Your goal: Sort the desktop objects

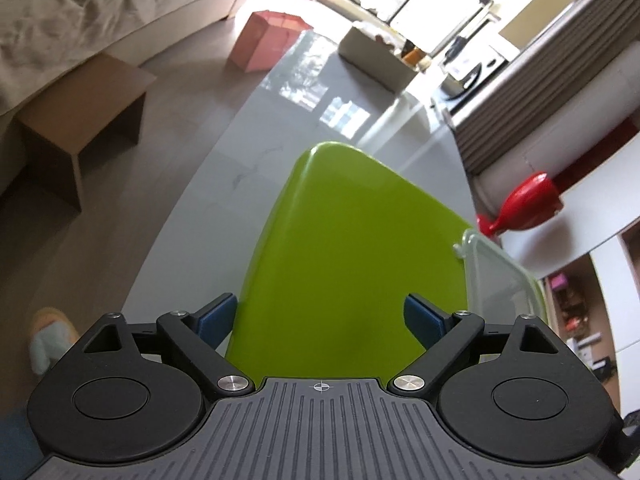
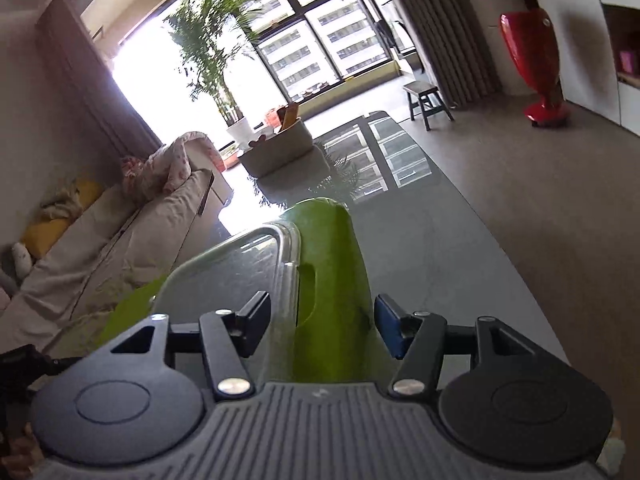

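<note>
The left gripper [image 1: 319, 318] stood wide, its pads flanking the green box [image 1: 344, 248] without clearly pressing it. The right gripper [image 2: 322, 326] was half open, astride the box's edge and the clear lid [image 2: 240, 264]; grip uncertain.

Lime-green box [image 1: 352, 256] showing glossy and plain, no pattern. Clear lid [image 2: 240, 272] reading colourless, its rim frosted whitish. Left gripper [image 1: 320, 320] showing black links and dark blue pads; its housing is grey with ridged stripes. Tabletop [image 1: 288, 128] appearing pale grey in one view, darker grey in the other, mirroring window panes. Floor vase [image 2: 530, 52] glowing solid red. Paper bag [image 1: 264, 40] looking salmon pink. Sofa [image 1: 80, 8] staying beige.
</note>
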